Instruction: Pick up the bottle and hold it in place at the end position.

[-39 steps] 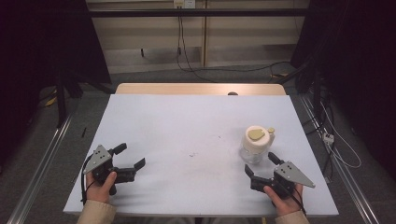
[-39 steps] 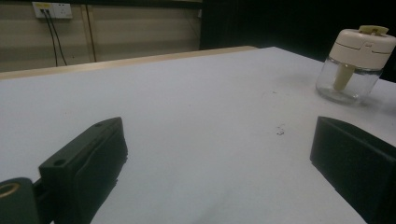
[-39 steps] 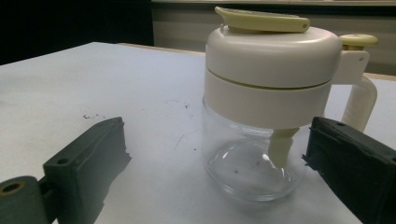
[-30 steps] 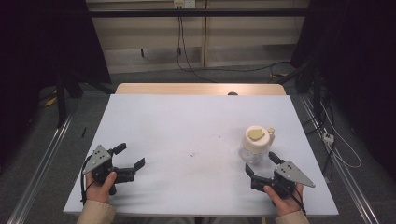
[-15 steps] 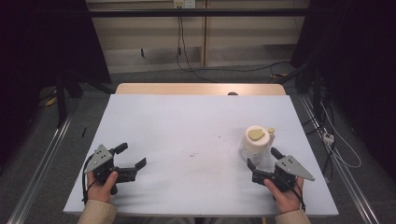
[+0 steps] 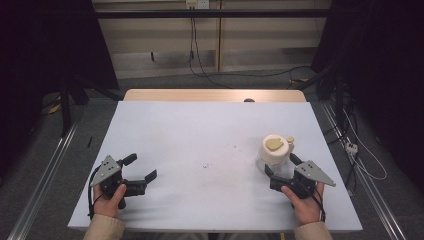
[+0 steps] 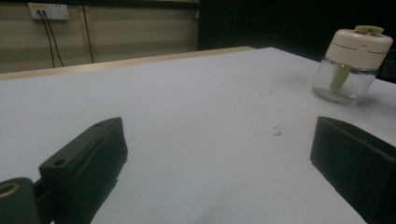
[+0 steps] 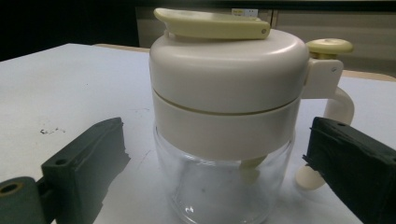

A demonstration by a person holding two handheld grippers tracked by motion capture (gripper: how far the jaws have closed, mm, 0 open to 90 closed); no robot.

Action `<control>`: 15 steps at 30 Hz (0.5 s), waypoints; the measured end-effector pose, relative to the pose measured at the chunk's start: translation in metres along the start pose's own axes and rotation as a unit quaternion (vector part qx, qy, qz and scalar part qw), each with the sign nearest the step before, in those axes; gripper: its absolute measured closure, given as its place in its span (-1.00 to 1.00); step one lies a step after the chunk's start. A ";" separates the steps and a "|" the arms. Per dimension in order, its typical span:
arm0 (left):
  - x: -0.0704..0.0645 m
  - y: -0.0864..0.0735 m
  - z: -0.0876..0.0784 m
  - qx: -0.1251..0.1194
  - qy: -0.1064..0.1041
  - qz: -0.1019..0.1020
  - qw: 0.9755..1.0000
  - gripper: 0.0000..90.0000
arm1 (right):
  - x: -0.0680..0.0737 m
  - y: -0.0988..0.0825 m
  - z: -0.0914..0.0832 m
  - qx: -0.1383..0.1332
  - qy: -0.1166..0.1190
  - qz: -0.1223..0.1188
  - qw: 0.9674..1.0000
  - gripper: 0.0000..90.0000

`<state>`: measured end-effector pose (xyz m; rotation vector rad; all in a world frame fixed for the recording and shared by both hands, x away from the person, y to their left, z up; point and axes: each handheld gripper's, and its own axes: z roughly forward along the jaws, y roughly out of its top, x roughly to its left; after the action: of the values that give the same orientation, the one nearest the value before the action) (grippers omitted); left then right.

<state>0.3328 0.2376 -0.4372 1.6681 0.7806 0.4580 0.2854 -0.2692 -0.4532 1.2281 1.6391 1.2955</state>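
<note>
High view: we hold the right gripper (image 6: 278, 166) at the near-right of the white table (image 6: 200, 135), jaws spread wide and straddling the base of the jar (image 6: 275, 150), nothing clamped yet; the jar stands upright w/ a cream lid, a yellow-green flip tab on top and a side handle (image 8: 338, 105). Right gripper view: the clear glass body (image 8: 224, 186) sits centred between the two black jaws, gaps on both sides, so no contact as far as we can tell. We judge the step in hand to be the approach-and-grasp of the jar. To do it well we should push fwd a little more so the pads meet the glass below the lid skirt, keep the gripper level w/ the table, keep the right-hand jaw clear of the handle so it does not snag or twist the jar, then close slowly & evenly; glass looks slick, so a firm, square pinch is likely needed. The left gripper (image 6: 139, 169) rests at the near-left of the table, jaws likewise wide apart & holding nothing; in the left gripper view the jar (image 7: 351, 63) shows well apart, far right. Vs. the earliest frame: the right gripper has advanced toward the jar, its jaws now flanking the base rather than sitting just short of it; the left gripper & jar are approx. unchanged.
</note>
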 end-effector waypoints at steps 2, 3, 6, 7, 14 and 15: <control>0.000 0.000 0.000 -0.001 -0.001 0.002 1.000 -0.93 | 0.000 0.000 0.002 0.001 0.001 -0.003 1.000 -0.91; 0.000 0.000 0.000 -0.003 -0.001 0.002 1.000 -0.93 | 0.000 0.000 0.002 0.002 0.000 -0.003 1.000 -0.91; 0.000 0.000 -0.001 -0.003 0.000 0.001 1.000 -0.93 | -0.002 0.001 0.005 0.000 0.002 0.002 1.000 -0.91; 0.000 0.000 -0.001 -0.003 -0.001 0.001 1.000 -0.93 | -0.002 0.001 0.006 0.001 0.001 0.003 1.000 -0.91; 0.000 0.000 -0.001 -0.003 -0.001 -0.003 1.000 -0.93 | -0.001 0.002 0.013 0.005 0.004 0.002 1.000 -0.92; 0.000 0.000 -0.001 -0.003 -0.001 -0.002 1.000 -0.93 | -0.001 0.002 0.014 0.005 0.003 0.003 1.000 -0.93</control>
<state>0.3319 0.2387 -0.4372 1.6613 0.7811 0.4546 0.2989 -0.2656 -0.4550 1.2376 1.6497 1.2975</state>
